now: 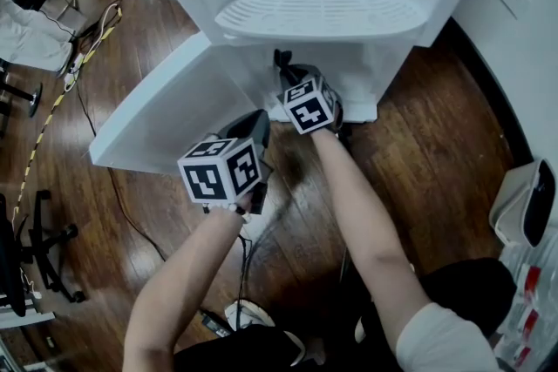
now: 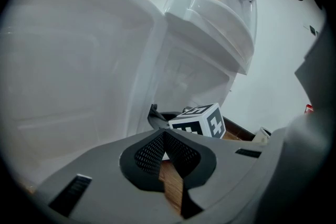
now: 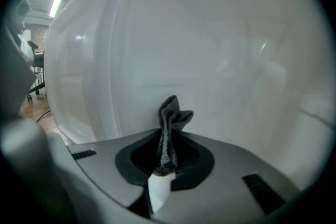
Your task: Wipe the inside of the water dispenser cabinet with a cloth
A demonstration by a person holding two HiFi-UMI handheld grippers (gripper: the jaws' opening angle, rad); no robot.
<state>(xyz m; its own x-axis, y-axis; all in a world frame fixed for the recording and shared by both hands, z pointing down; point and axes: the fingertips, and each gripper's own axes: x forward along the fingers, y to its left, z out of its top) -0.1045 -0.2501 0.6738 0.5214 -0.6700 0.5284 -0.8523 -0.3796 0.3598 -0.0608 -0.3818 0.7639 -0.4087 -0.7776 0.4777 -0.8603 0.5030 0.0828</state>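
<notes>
Two grippers: right gripper [image 3: 167,157] pinches the cloth [image 3: 172,115] between its jaws; left gripper [image 2: 164,136] closed, empty

Cloth [image 3: 170,128]: grey fabric, ribbed weave, matt.
Cabinet wall [image 3: 220,60]: white plastic, smooth, softly glossy.
Door [image 1: 166,100]: white plastic, smooth, satin.
Drip tray [image 1: 318,13]: white slotted plastic.
Floor [image 1: 436,126], at 4 o'clock from the drip tray: dark wood planks, polished sheen.
Left gripper [image 2: 164,134] shell: grey matt plastic.
Pads [image 2: 149,153]: black, meshed, rough.
Marker cube [image 1: 222,170]: matt black-and-white print.
</notes>
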